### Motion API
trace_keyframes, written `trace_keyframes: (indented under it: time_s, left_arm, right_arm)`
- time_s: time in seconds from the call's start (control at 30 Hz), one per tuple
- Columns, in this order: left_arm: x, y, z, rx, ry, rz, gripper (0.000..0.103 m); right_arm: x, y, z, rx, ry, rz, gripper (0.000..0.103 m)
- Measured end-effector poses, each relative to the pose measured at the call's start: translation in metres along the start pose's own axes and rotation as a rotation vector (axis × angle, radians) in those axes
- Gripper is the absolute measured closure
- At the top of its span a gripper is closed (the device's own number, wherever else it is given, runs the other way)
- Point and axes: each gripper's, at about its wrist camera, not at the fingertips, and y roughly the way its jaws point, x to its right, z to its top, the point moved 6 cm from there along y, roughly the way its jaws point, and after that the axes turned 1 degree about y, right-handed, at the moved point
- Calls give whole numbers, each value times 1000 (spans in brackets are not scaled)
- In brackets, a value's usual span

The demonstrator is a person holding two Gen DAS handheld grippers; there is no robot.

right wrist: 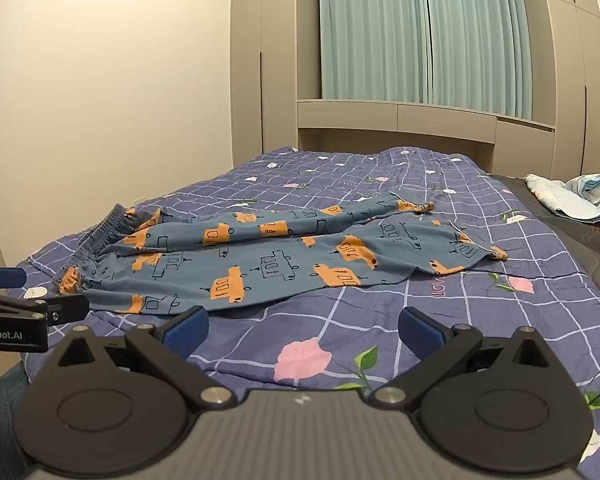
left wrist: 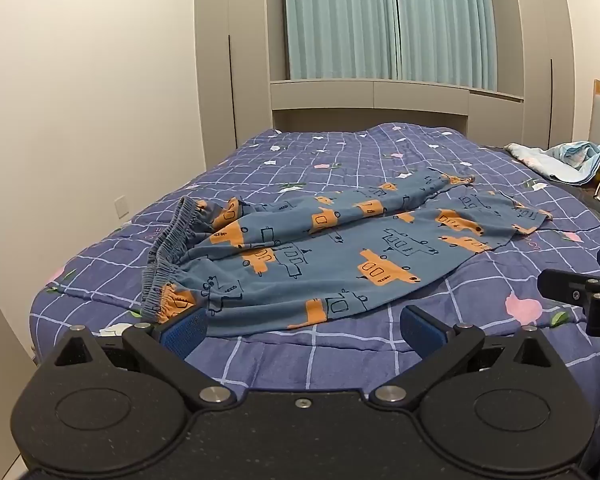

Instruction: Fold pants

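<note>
Blue pants [left wrist: 324,252] printed with orange and outlined trucks lie spread across the bed, waistband [left wrist: 172,256] to the left, the two legs reaching right and slightly apart. In the right wrist view the same pants [right wrist: 268,264] lie ahead and to the left, leg ends [right wrist: 472,252] at the right. My left gripper [left wrist: 302,328] is open just short of the near hem, close to the waistband corner, holding nothing. My right gripper [right wrist: 302,330] is open over bare quilt in front of the pants, also holding nothing. Each gripper shows at the edge of the other's view.
The bed carries a purple checked quilt [left wrist: 480,304] with pink flowers. A crumpled light blue cloth [left wrist: 560,158] lies at the far right by a headboard. Grey wardrobes [left wrist: 232,60] and teal curtains [left wrist: 388,20] stand behind the bed, a white wall to the left.
</note>
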Motion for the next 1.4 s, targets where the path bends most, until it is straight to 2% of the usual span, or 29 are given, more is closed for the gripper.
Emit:
trace_keyframes:
  time_s: [1.4]
  left_arm:
    - [-1,2,-2,-9,3,-1,1]
  right_arm:
    - [1,-1,-2,-3,3,4,0]
